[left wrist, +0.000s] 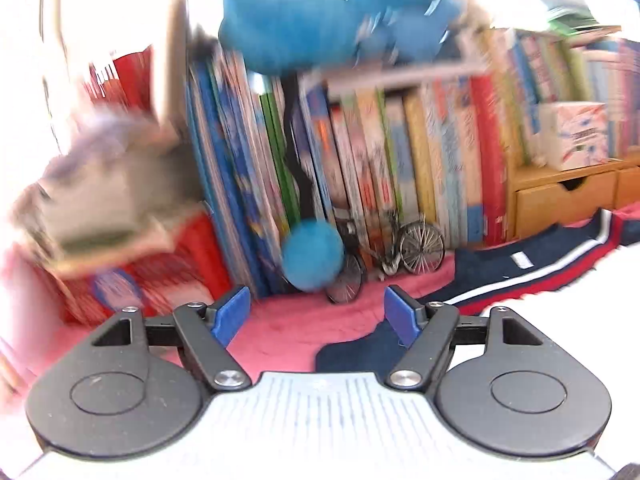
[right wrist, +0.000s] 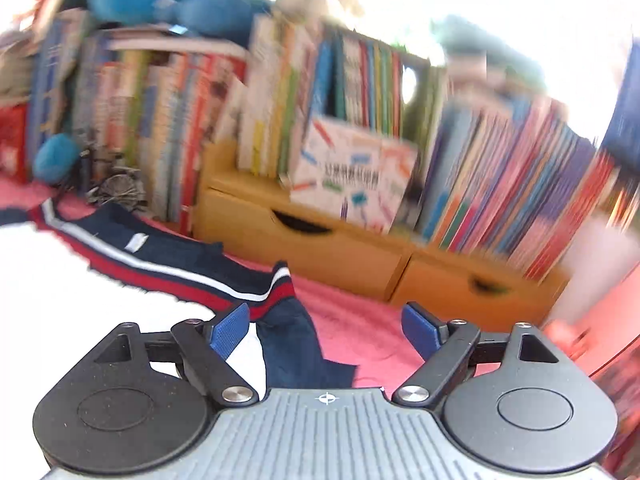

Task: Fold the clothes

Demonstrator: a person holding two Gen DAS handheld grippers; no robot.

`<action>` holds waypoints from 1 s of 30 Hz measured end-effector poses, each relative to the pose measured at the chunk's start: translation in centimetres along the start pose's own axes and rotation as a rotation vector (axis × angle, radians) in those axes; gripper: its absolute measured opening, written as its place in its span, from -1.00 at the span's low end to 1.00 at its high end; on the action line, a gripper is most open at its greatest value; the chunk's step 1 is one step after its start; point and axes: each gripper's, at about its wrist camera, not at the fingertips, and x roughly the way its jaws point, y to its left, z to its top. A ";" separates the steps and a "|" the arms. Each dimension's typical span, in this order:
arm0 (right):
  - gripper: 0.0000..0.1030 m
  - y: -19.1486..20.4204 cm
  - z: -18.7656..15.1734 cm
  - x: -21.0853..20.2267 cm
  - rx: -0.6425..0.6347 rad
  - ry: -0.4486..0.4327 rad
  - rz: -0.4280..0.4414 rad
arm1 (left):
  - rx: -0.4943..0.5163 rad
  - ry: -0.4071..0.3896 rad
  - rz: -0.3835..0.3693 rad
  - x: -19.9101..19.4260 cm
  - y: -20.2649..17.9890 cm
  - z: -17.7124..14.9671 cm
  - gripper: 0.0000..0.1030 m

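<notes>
Your left hand-held gripper (left wrist: 316,316) was spread wide with nothing between its blue pads, hanging above the pink surface with a navy corner of cloth just under its right pad. Your right hand-held gripper (right wrist: 326,326) was likewise spread and empty, its left pad close over the striped cuff of the garment. The navy sweater (right wrist: 160,256) with its red and white bands lay partly spread on the pink cloth-covered surface (right wrist: 360,320), one sleeve (right wrist: 298,352) trailing towards the right wrist camera, and a white expanse beside it was too washed out to identify. Both views were smeared, which suggests you were moving quickly, and that was the main hazard: closing in haste could have pinched only one layer or caught the pink cover along with the sleeve, dragging it into the fold. Further out, a small model bicycle (left wrist: 404,248) and a blue ball (left wrist: 312,256) stood near the sweater's far edge at the foot of the row of books (left wrist: 360,160); a wide sweep of the fabric could have knocked them over. The wooden drawers (right wrist: 320,248) sat just behind the garment, leaving little room for pulling it flat.
</notes>
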 end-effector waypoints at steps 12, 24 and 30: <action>0.55 15.9 -7.3 -12.7 -0.736 -0.133 0.351 | 0.701 -0.080 -0.499 -11.3 -12.7 -8.1 0.50; 0.12 17.0 -5.5 -9.9 -0.790 -0.162 0.311 | 0.861 -0.178 -0.489 -7.3 -15.5 -7.3 -0.25; 0.12 18.0 -5.8 -8.5 -0.941 -0.248 0.221 | 0.797 -0.153 -0.569 -7.7 -13.7 -5.1 -0.33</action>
